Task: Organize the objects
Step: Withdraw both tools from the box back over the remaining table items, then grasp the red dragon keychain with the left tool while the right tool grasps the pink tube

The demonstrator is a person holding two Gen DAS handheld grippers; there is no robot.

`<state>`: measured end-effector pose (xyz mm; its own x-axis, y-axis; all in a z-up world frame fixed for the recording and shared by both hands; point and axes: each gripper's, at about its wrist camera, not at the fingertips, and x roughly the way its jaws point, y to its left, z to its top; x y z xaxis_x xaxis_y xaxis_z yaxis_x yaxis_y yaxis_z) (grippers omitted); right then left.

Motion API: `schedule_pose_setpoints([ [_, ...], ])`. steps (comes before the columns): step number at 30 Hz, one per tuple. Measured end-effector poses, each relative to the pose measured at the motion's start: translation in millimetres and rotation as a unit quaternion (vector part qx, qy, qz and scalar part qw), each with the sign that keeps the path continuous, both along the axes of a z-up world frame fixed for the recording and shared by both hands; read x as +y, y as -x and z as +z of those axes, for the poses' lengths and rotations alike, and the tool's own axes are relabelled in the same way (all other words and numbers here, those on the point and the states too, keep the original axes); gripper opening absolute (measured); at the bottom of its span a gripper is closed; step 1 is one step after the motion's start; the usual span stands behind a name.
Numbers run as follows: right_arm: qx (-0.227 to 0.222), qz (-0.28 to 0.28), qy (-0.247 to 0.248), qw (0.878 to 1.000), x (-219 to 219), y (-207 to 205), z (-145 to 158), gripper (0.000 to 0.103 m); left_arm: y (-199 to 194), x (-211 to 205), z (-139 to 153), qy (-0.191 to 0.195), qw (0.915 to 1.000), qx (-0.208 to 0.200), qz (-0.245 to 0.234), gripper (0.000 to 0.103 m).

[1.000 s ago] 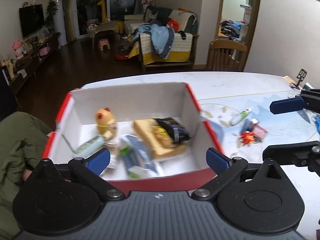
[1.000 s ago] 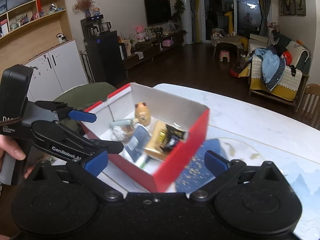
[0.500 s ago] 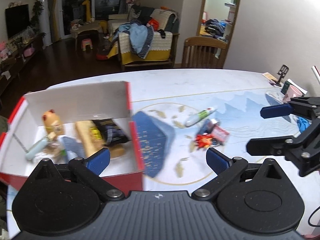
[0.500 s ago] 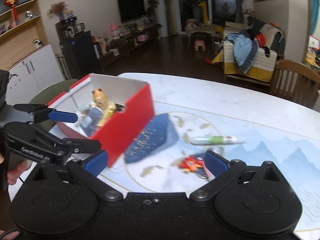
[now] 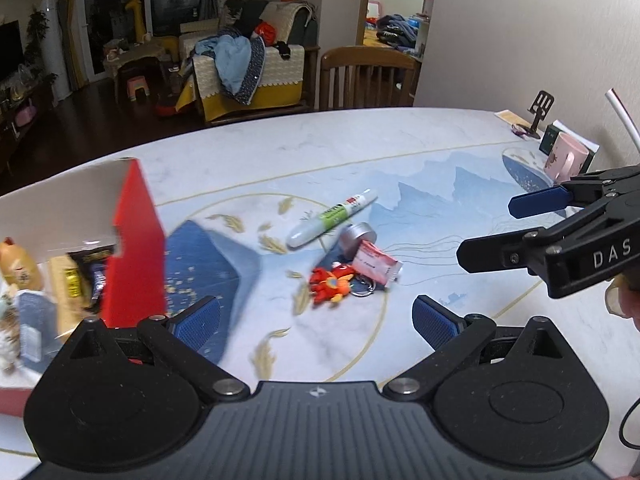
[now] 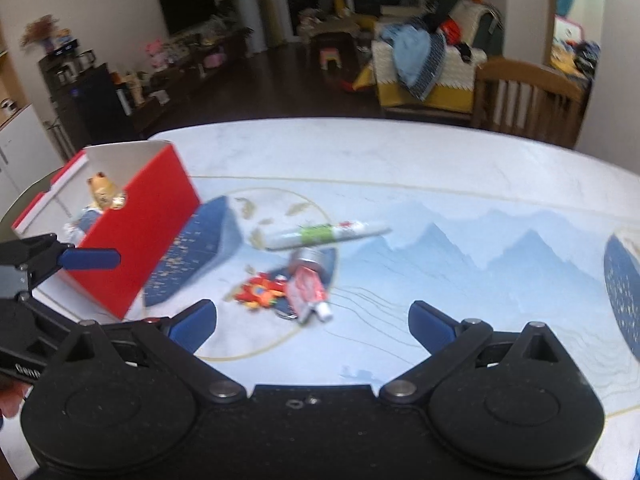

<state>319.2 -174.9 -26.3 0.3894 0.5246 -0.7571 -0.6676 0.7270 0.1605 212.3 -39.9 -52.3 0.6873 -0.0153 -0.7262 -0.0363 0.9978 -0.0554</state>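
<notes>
A red cardboard box [image 5: 138, 248] [image 6: 136, 232] with white inside stands at the table's left, holding a small bear figure [image 6: 102, 194] and several packets. On the mat lie a white-and-green tube [image 5: 332, 218] [image 6: 326, 234], a round silver tin [image 5: 359, 236], a pink packet [image 5: 375, 265] [image 6: 307, 290] and a red-orange keyring toy [image 5: 331, 282] [image 6: 258, 294]. My left gripper [image 5: 316, 324] is open and empty, just short of the toy. My right gripper [image 6: 312, 320] is open and empty too, near the packet.
A pink mug [image 5: 564, 162], a dark green box and a black phone stand [image 5: 538, 114] sit at the table's far right by the wall. A wooden chair [image 5: 366, 80] stands behind the table. A person's fingers [image 5: 620, 300] hold the right gripper's handle.
Both grippers have swung right, away from the red box and toward the loose items on the mat. The box has slid to the left edge of both views.
</notes>
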Motion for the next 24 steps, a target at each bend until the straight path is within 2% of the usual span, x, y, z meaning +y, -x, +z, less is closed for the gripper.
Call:
schedule_pose_setpoints([
  [6, 0.029, -0.021, 0.007, 0.999, -3.2, -22.4, -20.1, 0.102, -25.4, -14.3, -23.4, -0.013, 0.9998, 0.009, -0.010, 0.103],
  [14, 0.063, -0.027, 0.013, 0.998, 11.0, -41.0, -44.1, 0.101, -53.3, -8.4, -47.8, -0.005, 0.9998, 0.019, 0.005, 0.103],
  [24, 0.115, -0.039, 0.004, 0.993, 34.2, -56.6, -69.7, 0.087, -71.6, 1.3, -75.3, -0.014, 0.9992, 0.030, 0.024, 0.102],
])
